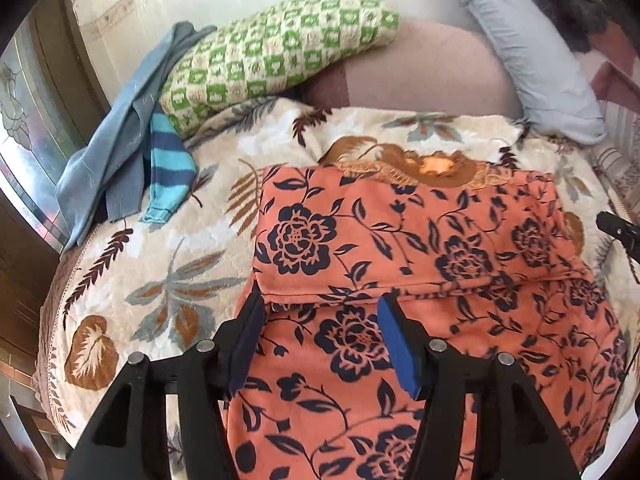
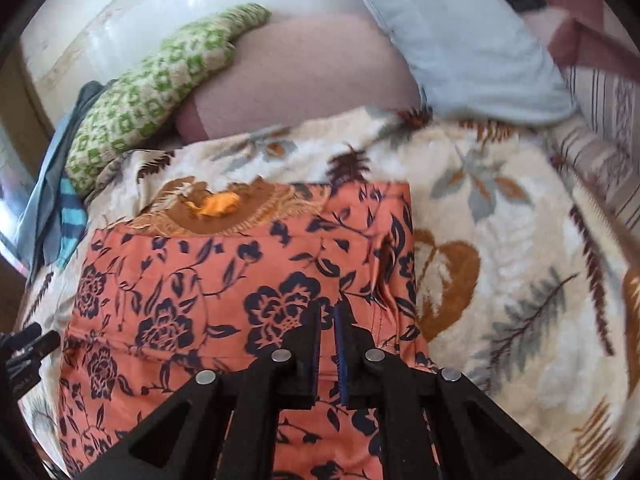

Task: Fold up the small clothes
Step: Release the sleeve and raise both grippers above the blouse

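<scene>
An orange garment with dark blue flowers lies spread on the cream leaf-print blanket. Its far part is doubled over, leaving a folded edge across the middle. A brown embroidered neckline shows at the far end. My left gripper stands open just over the left end of that folded edge, with nothing pinched. My right gripper is shut above the garment's right side near its hem; no cloth shows between its pads. Each gripper's black frame peeks into the other's view.
A green-and-white checked pillow and a grey pillow lean on a pinkish bolster at the back. Blue clothes and a teal striped piece are heaped at the far left. The bed's edge drops off at left.
</scene>
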The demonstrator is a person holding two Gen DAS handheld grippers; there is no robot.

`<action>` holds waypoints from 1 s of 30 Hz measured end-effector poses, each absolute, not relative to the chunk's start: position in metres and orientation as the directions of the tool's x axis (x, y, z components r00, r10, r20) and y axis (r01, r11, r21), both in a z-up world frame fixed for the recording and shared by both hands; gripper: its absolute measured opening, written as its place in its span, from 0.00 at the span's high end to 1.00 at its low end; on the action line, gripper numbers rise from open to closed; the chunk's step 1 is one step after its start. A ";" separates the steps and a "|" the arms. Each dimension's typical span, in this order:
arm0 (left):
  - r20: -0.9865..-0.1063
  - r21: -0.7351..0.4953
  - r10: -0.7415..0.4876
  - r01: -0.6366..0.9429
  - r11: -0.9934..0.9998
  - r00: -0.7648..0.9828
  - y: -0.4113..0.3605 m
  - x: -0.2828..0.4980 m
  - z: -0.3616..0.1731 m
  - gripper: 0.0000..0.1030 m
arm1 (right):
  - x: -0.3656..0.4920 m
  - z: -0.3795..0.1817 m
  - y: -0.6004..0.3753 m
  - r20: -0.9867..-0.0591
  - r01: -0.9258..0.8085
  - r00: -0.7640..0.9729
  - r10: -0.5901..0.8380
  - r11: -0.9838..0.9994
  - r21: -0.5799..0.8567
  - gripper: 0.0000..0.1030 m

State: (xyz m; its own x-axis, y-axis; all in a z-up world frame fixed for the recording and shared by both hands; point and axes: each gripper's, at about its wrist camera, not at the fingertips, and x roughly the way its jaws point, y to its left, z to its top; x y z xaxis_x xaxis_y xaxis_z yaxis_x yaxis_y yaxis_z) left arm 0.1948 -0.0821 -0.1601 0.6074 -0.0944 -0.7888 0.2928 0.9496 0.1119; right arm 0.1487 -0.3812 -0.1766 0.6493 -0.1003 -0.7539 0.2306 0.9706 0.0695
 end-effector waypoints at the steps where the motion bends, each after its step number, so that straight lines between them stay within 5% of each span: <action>1: -0.772 0.105 -0.115 0.304 0.947 0.626 -0.081 0.182 -0.149 0.40 | 0.137 -0.161 -0.369 -0.732 0.197 0.674 -0.103 0.980 0.043 0.92; 12: -0.614 0.109 -0.191 0.322 0.940 0.766 -0.059 0.074 -0.069 0.27 | 0.021 -0.046 -0.265 -0.551 0.121 0.806 -0.215 0.972 -0.202 0.92; 30: -0.566 0.097 -0.224 0.334 0.938 0.793 -0.045 0.020 -0.044 0.27 | -0.046 -0.008 -0.247 -0.468 0.176 0.844 -0.262 0.960 -0.220 0.92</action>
